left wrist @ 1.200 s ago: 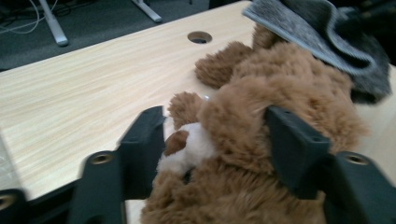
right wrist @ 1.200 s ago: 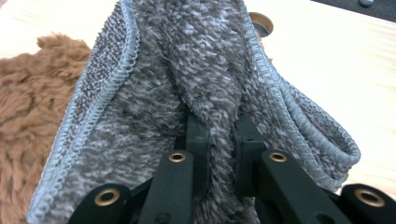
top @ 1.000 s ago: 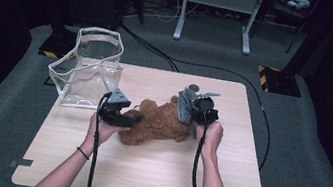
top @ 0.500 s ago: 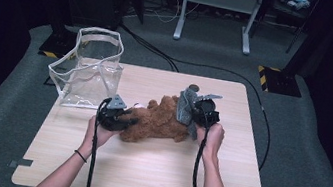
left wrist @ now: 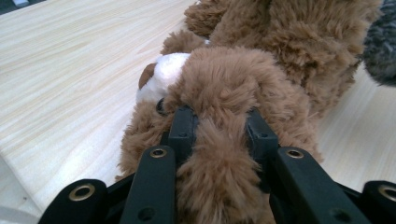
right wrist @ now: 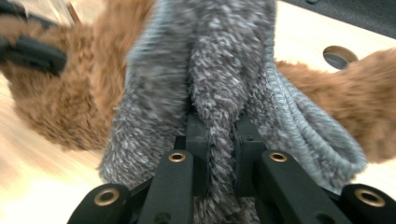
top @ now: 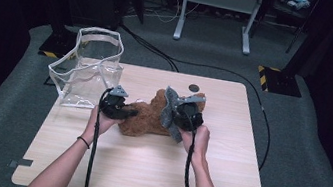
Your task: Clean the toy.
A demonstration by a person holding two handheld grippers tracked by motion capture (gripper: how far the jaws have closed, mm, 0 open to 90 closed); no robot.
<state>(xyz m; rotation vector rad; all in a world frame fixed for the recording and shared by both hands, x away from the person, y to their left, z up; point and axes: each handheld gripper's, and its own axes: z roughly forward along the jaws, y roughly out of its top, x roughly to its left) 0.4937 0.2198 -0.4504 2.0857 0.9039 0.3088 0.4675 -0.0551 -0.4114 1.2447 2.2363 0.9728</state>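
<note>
Dark floor and cables surround the pale wooden table [top: 142,170] at which we work, our forearms coming in over its near edge. Toward the middle of the table lies the brown plush dog [top: 142,120], held from both sides. Our left gripper [left wrist: 219,128] has just been closing, and its jaws now pinch a tuft of the dog's brown fur near the white muzzle. Our right gripper [right wrist: 219,140] has its jaws drawn nearly together on a fold of the grey knitted cloth [right wrist: 210,70], which stands against the dog's right side. Farther off, at the table's far left corner, a clear plastic bag [top: 89,66] stands open, and a round hole [top: 194,88] shows near the far edge.
</note>
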